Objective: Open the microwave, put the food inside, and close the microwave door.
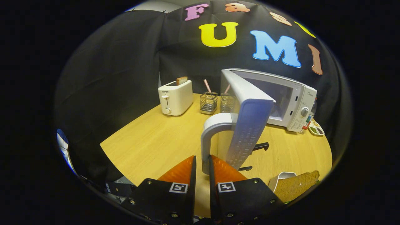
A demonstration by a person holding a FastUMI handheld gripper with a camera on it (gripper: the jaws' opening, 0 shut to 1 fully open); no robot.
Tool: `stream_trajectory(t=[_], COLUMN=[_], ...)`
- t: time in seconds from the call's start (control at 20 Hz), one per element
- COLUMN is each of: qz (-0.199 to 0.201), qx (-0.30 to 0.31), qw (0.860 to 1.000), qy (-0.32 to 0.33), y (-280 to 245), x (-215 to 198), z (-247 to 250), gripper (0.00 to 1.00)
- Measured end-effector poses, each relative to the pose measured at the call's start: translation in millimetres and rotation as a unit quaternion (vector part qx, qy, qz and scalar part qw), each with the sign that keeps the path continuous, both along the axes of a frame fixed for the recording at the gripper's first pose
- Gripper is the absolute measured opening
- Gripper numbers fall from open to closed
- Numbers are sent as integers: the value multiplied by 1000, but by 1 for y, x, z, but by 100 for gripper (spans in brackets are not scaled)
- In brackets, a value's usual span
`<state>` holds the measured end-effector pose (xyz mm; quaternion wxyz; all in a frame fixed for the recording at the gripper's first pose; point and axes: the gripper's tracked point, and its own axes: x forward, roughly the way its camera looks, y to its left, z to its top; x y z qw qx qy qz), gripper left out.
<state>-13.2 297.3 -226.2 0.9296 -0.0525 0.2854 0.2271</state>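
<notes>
The white microwave (pixel 293 103) stands at the back right of the wooden table, its door (pixel 250 125) swung wide open toward me, edge-on. The door's curved grey handle (pixel 207 137) runs down to my gripper (pixel 202 165), whose two fingers are closed on the handle's lower end. The cavity shows behind the door. The food, a brown slice of bread (pixel 297 185) on a white dish (pixel 282 177), lies on the table just right of my fingers.
A white toaster (pixel 175 97) with a slice in its slot stands at the back left. Beside it are two wire baskets (pixel 208 103) holding striped straws. A small tray (pixel 316 128) sits right of the microwave. The table edge (pixel 115 156) runs close on my left.
</notes>
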Motion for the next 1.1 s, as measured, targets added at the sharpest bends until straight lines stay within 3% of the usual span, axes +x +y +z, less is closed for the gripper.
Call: stream_trajectory(t=[0.4, 0.5, 0.55, 0.6, 0.65, 0.7, 1.1], qz=[84, 96, 98, 98, 95, 92, 8], qx=[94, 125, 134, 138, 138, 141, 153], qw=[992, 987, 986, 985, 985, 985, 987], qy=[-8, -10, -15, -22, -28, -33, -48], y=[32, 28, 22, 15, 5, -3, -102], x=[-38, -48, -51, -52, -52, -52, -25], z=[51, 71, 82, 91, 99, 106, 133], gripper=[22, 44, 64, 74, 92, 98, 98])
